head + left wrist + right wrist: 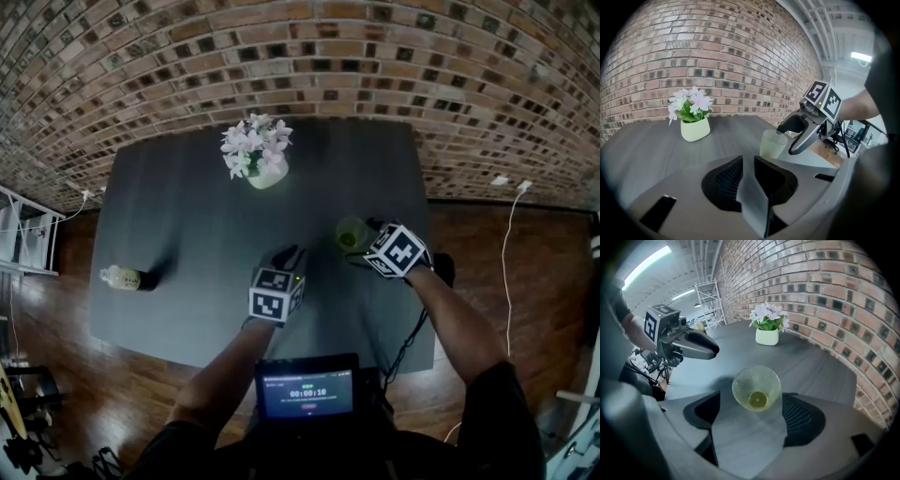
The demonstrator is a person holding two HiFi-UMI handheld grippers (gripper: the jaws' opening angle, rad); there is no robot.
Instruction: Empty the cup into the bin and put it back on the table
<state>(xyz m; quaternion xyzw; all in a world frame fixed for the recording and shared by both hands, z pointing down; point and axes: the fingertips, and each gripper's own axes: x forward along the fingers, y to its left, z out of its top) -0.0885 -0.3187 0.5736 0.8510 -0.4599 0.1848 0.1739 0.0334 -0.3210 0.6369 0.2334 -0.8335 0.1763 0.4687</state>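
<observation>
The cup [757, 387] stands upright on the table [187, 244], nearer the person than the flower pot [267, 173] and off to the pot's right in the head view. We read this as the resting pose the task calls for: base flat, mouth up.

The right gripper [751, 401] points steeply down at the cup, on the side away from the flower pot. Its jaws are spread wide, one on each side of the cup's lower wall. Neither pad visibly presses on it, so nothing is held. We judge this spread leaves clearance on both sides, as suits either a grasp or a release. Which of the two applies cannot be determined.

Contents: looking into the cup from above, we find only its pale yellow-green base disc. No liquid or loose items show.

The left gripper [746, 161] sits nearer the person than the flower pot, almost in line with it. Its jaws are drawn together at the tips and hold nothing. We judge it is parked clear of the work.

A small bottle [122, 277] lies well to the flower pot's left, near the table edge. The bin appears in no view.
</observation>
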